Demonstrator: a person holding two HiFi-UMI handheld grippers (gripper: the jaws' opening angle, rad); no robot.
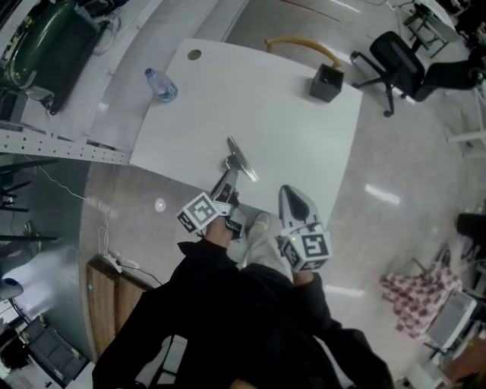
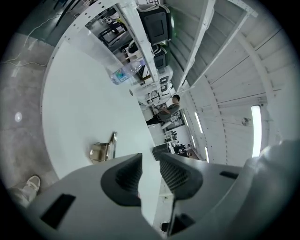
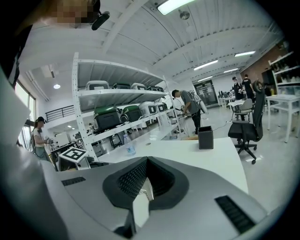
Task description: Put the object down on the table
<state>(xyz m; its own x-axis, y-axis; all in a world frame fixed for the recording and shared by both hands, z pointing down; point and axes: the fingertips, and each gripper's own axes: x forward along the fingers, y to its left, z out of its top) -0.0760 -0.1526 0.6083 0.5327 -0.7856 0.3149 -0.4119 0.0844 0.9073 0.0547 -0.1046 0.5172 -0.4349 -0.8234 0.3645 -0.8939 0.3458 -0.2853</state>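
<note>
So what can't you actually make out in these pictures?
- Metal object: too small in both the left gripper view and the head view to name.
- Black box: inside too dark, head view.
- Bottle label: too small, every view.
- Distant person: too small to see what they handle, right gripper view.

Bright ceiling lights (image 3: 171,5) overhead, fisheye-warped edges, glare patches on floor (image 1: 383,196).

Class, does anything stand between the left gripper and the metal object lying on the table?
Nothing visible does. The metal object lies on the white table just ahead of the left gripper, whose jaws stand apart and empty.
</note>
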